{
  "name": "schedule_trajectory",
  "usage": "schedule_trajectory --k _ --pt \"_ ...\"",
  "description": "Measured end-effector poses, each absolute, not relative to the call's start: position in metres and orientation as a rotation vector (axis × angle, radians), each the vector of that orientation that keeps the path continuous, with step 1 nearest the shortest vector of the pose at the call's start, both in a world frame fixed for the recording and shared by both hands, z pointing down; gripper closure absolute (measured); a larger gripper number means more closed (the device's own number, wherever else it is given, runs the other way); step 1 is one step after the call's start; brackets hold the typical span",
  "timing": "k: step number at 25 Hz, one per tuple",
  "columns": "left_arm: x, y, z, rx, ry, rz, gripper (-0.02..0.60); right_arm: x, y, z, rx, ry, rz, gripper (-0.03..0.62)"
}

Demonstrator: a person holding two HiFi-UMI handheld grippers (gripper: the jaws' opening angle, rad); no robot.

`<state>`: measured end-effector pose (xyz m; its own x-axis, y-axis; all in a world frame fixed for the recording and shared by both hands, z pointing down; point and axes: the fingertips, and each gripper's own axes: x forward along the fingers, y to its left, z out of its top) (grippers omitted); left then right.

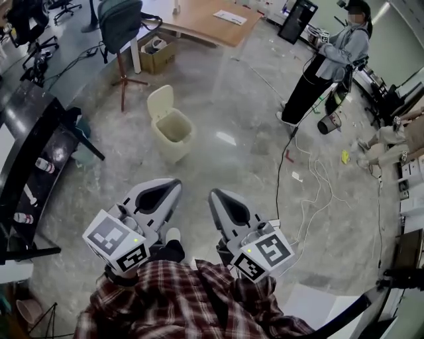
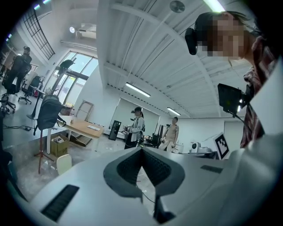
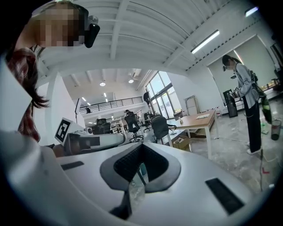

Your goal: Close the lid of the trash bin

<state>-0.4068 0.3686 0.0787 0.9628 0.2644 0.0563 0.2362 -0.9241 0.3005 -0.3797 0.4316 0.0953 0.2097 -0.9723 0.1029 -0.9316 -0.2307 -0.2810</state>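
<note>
A cream trash bin stands on the grey floor ahead of me, its lid tipped up and open at the back. Both grippers hover low in the head view, well short of the bin and apart from it. My left gripper has its jaws together with nothing between them. My right gripper is likewise shut and empty. In the left gripper view the jaws of the left gripper meet, and the cream lid shows at the lower left. In the right gripper view the right gripper points level into the room.
A person stands at the back right, with cables across the floor nearby. A wooden table, a chair with a jacket and a cardboard box lie behind the bin. A dark counter runs along the left.
</note>
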Motion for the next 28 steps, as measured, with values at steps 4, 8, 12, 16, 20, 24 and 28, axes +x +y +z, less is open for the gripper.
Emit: schedule_trajectory --k 4,8,12,16,20,24,28 --pt "-0.369 0.333 0.084 2.809 0.372 0.136 0.572 -0.342 0.4 0.101 -2.331 1.823 -0.396 0.582" --pt "-0.341 0.31 0.092 2.787 0.371 0.163 0.572 -0.314 0.378 0.107 -2.317 1.809 -0.44 0.582" --pt "-0.312 0.29 0.099 2.781 0.367 0.187 0.572 -0.285 0.359 0.11 -2.313 1.8 -0.451 0.582" --pt "-0.28 0.278 0.098 2.778 0.343 0.198 0.572 -0.253 0.35 0.112 -2.303 1.803 -0.478 0.582" --pt "-0.232 0.268 0.103 2.778 0.288 0.204 0.572 -0.201 0.342 0.114 -2.281 1.829 -0.486 0.582" --pt "-0.172 0.252 0.107 2.765 0.159 0.179 0.572 -0.135 0.331 0.11 -2.229 1.932 -0.482 0.582" --pt "-0.115 0.24 0.095 2.776 0.035 0.138 0.572 -0.073 0.322 0.1 -2.167 2.039 -0.49 0.582"
